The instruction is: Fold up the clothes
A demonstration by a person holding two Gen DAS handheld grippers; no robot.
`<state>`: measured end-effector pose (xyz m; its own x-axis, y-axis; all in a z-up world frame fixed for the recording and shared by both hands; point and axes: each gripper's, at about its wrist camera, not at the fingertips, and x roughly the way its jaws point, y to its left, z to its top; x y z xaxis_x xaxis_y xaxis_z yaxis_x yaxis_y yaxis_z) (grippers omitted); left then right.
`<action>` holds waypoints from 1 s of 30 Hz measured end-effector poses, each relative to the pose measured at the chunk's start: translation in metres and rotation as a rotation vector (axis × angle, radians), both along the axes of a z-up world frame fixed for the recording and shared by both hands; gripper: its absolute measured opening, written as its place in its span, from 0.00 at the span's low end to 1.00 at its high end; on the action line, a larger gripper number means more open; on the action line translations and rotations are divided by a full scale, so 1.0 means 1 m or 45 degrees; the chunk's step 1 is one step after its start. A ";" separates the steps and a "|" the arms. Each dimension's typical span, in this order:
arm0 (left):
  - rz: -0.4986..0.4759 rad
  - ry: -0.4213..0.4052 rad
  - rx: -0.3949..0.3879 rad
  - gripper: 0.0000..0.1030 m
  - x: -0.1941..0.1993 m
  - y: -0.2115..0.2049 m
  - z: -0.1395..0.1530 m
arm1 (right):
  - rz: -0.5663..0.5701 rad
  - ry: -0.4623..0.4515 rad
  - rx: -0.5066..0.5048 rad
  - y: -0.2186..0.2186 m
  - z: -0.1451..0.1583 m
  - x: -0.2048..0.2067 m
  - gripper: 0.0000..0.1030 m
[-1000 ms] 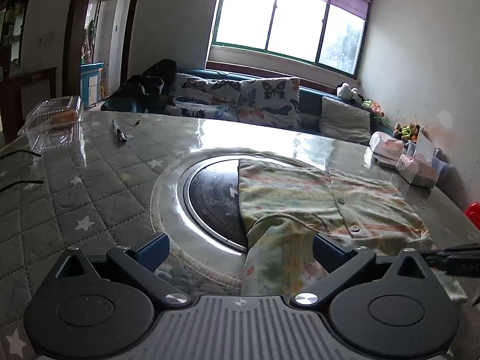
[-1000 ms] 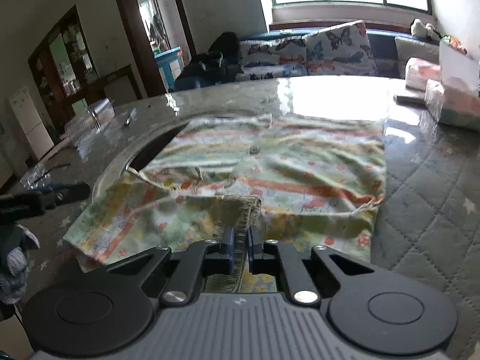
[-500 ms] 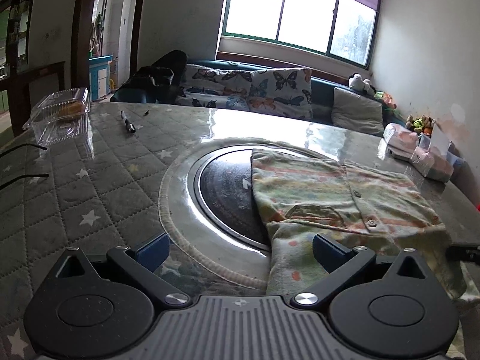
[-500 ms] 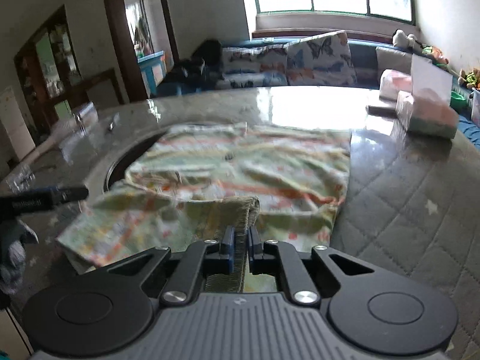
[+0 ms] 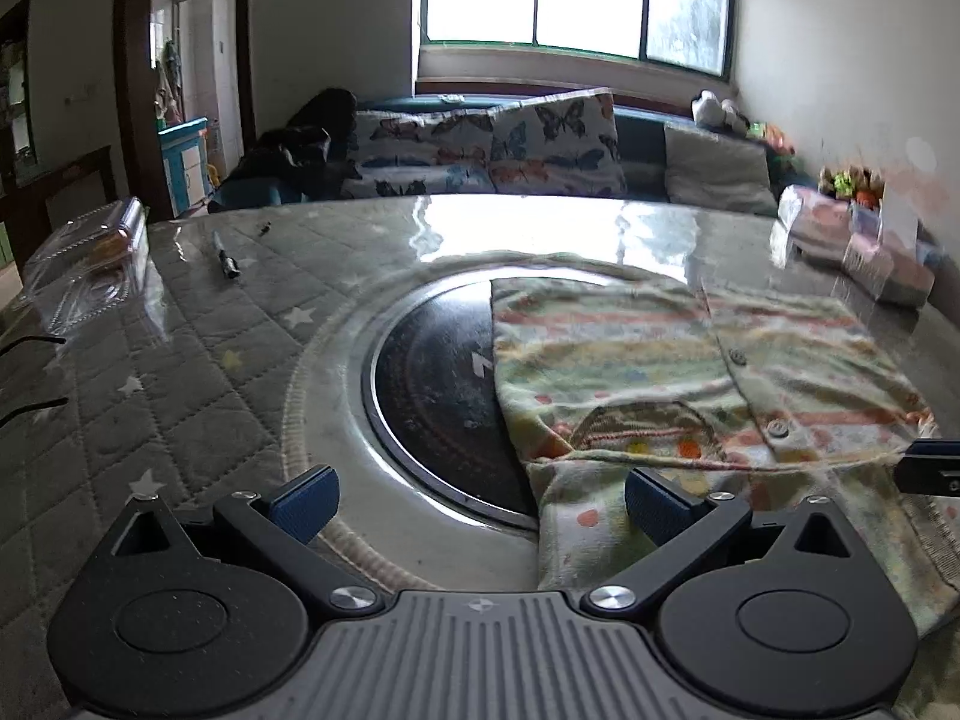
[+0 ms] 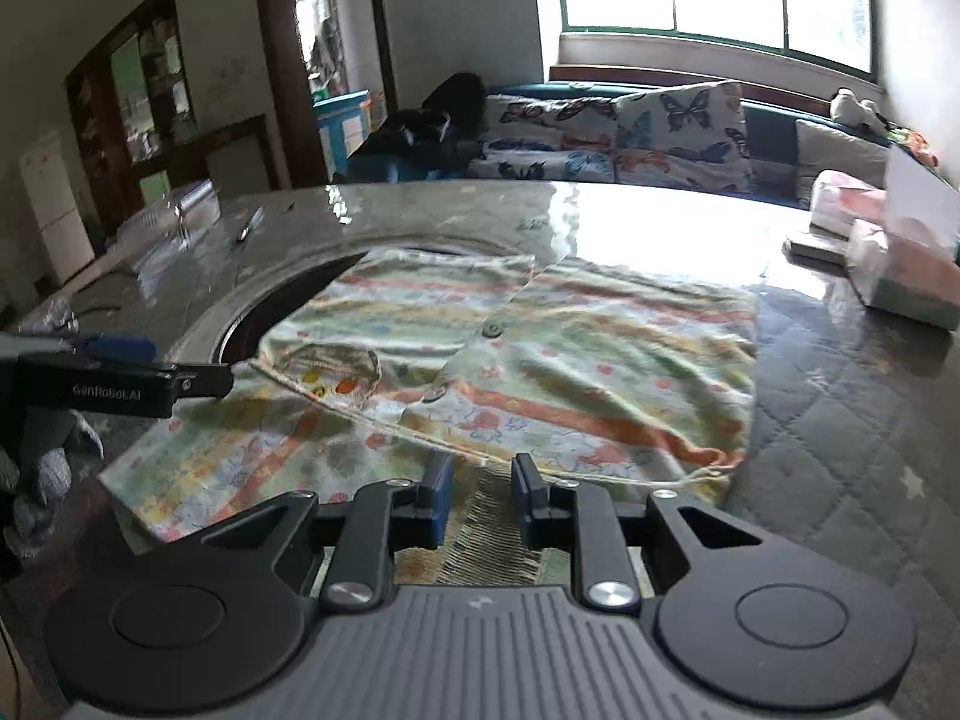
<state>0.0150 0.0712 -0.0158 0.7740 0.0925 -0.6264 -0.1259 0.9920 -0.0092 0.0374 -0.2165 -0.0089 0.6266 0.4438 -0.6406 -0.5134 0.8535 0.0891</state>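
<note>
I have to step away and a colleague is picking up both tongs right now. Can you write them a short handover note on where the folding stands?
Left tongs: open wide, holding nothing, low over the table beside the shirt's near-left edge.
Right tongs: partly open over the ribbed hem; whether the pads touch the hem I cannot tell.
Shirt: patterned button-up, lying flat on the glass-topped table, partly over the round dark inset. One sleeve lies across the near side of the body.
Done: shirt spread out, a sleeve folded in.
Left: probably fold the remaining side and bring the hem up; judge from the layout.
</note>
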 end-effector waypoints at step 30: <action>-0.068 0.036 0.073 1.00 -0.036 -0.010 0.000 | 0.121 -0.080 -0.115 -0.015 -0.014 -0.040 0.98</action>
